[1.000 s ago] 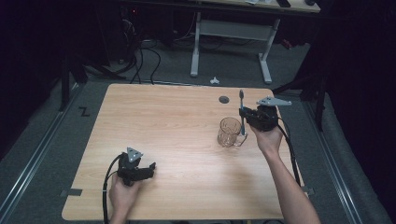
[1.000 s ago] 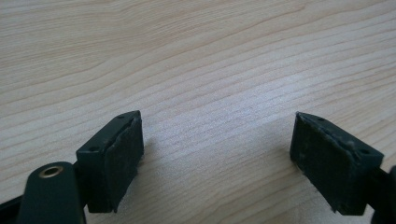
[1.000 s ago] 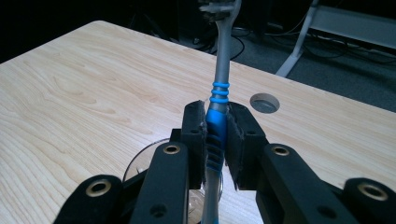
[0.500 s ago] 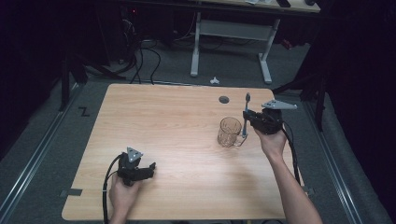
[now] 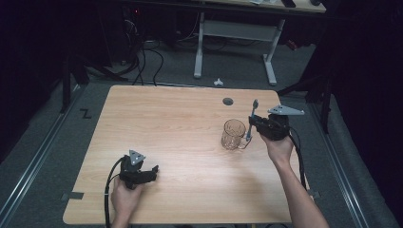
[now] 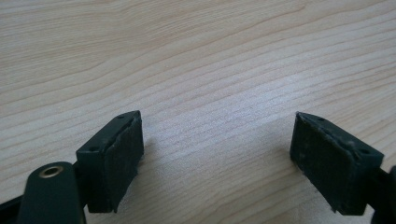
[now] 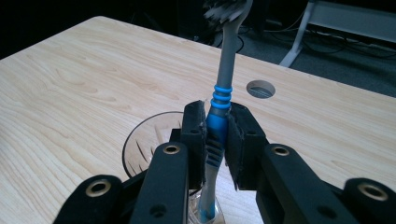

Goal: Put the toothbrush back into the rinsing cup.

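Toothbrush [image 7: 219, 112] stands upright, clamped by the right gripper [image 5: 252, 124] w/ its lower end inside the glass mug [image 5: 234, 134] at the table's [image 5: 180, 118] far right. Left gripper [image 5: 151, 172] rests open & empty, near left. Step looks like placing/removing the brush; next move prob. needs a straight vertical path.

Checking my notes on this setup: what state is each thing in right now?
Toothbrush: upright, bristles up, clamped at its blue grip, lower end beside the mug.
Mug: upright on the table, empty as far as shows.
Right claw: shut on the toothbrush.
Left claw: open, nothing between its jaws, low over the table.
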The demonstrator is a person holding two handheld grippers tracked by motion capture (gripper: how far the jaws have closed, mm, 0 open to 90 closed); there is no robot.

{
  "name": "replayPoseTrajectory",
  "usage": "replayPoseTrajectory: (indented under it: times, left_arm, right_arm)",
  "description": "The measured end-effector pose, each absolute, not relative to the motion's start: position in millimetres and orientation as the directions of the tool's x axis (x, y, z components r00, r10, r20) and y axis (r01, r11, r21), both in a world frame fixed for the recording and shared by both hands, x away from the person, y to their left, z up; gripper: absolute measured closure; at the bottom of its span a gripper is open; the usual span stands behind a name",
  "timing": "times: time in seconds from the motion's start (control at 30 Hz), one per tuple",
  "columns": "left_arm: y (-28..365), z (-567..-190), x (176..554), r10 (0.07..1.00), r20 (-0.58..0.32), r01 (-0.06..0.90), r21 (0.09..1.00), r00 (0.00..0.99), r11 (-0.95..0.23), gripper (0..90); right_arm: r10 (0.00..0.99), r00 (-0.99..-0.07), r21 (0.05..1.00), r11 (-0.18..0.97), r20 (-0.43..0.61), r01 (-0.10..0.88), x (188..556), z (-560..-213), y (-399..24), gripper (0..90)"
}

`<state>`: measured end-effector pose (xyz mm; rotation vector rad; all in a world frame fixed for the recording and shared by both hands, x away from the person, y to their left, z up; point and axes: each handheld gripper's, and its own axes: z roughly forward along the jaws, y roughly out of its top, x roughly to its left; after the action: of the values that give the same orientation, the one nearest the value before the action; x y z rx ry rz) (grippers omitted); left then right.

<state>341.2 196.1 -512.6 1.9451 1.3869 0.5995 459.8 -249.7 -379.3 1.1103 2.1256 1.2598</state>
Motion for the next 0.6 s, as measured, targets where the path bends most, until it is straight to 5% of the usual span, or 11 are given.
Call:
replayPoseTrajectory:
  times: [0.6]
  left_arm:
    - [196.1,-512.6,341.2,0.944,-0.012,0.638,0.739,0.331,-0.215,18.0]
  right_arm:
    - [0.805,-0.593,0.858,0.287,0.026,0.427,452.5,-386.6,-251.9,78.1]
